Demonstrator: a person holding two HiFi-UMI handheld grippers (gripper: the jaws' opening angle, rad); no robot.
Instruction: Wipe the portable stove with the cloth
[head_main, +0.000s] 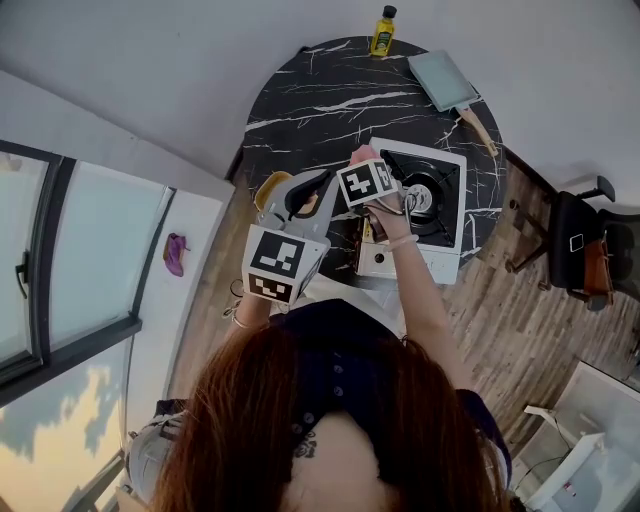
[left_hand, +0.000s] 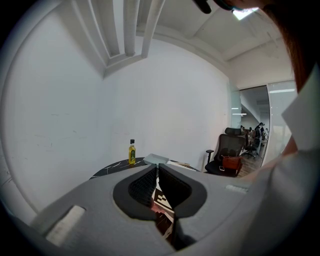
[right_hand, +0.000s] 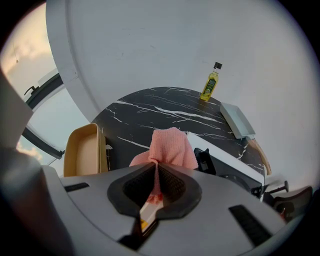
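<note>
My right gripper (right_hand: 156, 166): jaws pinch pink cloth (right_hand: 172, 145), held over stove (head_main: 450, 255) | my left gripper (left_hand: 157, 171): jaws pressed together, nothing between them.

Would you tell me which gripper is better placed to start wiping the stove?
Right: the right gripper is shut on the cloth, at the stove's edge. The left gripper is shut, empty, and further from it.

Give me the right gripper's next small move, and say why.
Probably lower the right gripper forward onto the portable stove. Its jaws are shut on the pink cloth, which appears to be held in the air beside the stove's white top, not yet on it.
</note>
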